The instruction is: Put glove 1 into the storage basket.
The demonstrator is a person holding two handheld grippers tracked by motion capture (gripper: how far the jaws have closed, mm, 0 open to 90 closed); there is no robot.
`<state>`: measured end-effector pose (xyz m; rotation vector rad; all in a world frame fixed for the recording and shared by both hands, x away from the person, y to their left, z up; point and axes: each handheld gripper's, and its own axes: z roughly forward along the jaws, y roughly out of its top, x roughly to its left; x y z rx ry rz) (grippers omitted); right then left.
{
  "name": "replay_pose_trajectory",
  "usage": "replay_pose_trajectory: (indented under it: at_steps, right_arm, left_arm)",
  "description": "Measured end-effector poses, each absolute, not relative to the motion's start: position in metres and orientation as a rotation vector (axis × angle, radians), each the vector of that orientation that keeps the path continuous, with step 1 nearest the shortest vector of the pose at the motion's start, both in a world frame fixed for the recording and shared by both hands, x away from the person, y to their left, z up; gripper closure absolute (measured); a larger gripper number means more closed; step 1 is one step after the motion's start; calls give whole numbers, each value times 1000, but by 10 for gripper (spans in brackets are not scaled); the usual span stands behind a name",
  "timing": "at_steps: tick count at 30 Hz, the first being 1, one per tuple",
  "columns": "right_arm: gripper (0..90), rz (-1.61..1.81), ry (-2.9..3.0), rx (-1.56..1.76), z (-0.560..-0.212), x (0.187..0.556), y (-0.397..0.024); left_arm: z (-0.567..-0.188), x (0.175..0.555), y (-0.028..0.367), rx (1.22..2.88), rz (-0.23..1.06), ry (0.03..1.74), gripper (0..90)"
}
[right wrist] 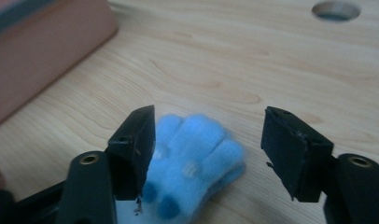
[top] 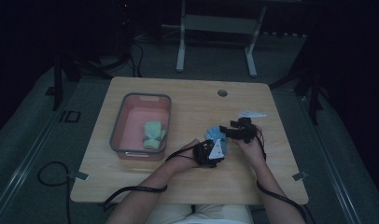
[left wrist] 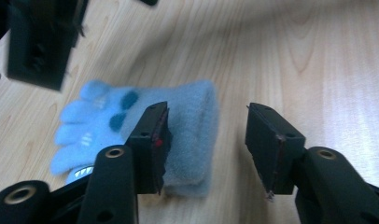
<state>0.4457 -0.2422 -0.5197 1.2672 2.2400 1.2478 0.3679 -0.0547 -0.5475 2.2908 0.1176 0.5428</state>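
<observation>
Wood-grain table [top: 187, 100] under dim light carries one pink bin [top: 123, 119] at 9 o'clock, with one pale green glove [top: 153, 134] inside it, one round hole [top: 222, 93] at 12 o'clock and one small white item [top: 252, 114] at 2 o'clock. One blue glove [top: 215, 135] lies flat on the table right of centre, between your two grippers, well apart from the bin. In the left gripper view the glove's long axis runs from cuff at 3 o'clock to fingers at 9 o'clock. Your left gripper [left wrist: 207, 140] has its jaws apart, one resting over the cuff. Your right gripper [right wrist: 208, 149] also stands apart, straddling the glove's fingers without pressing them.
</observation>
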Motion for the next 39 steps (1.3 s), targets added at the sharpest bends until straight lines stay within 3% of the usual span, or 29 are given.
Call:
replay_pose_trajectory:
  at_steps: [4,6,12,15,19,21,39]
  right_arm:
    - [302,1202,2261,1296,-531,452,-239]
    - [294,1176,2279,1322,-544,453,-235]
    - [314,1176,2308,1317,-556,447,-230]
    - [418,1187,2320,1314,-556,443,-228]
    - [700,1207,2394,1246,-555,441,-222]
    - [747,1210,2410,1209,-553,440,-220]
    - [776,1363,2411,1044,-494,431,-212]
  left_arm:
    - [-550,368,-58,2311,613,83,574]
    - [-552,368,-59,2322,638,68,676]
    - [-554,368,-54,2318,647,62,740]
    - [-553,371,-49,2310,603,84,775]
    - [-552,373,-45,2306,579,110,801]
    - [-549,374,-44,2317,574,121,809]
    - [-473,362,-22,2332,621,71,824]
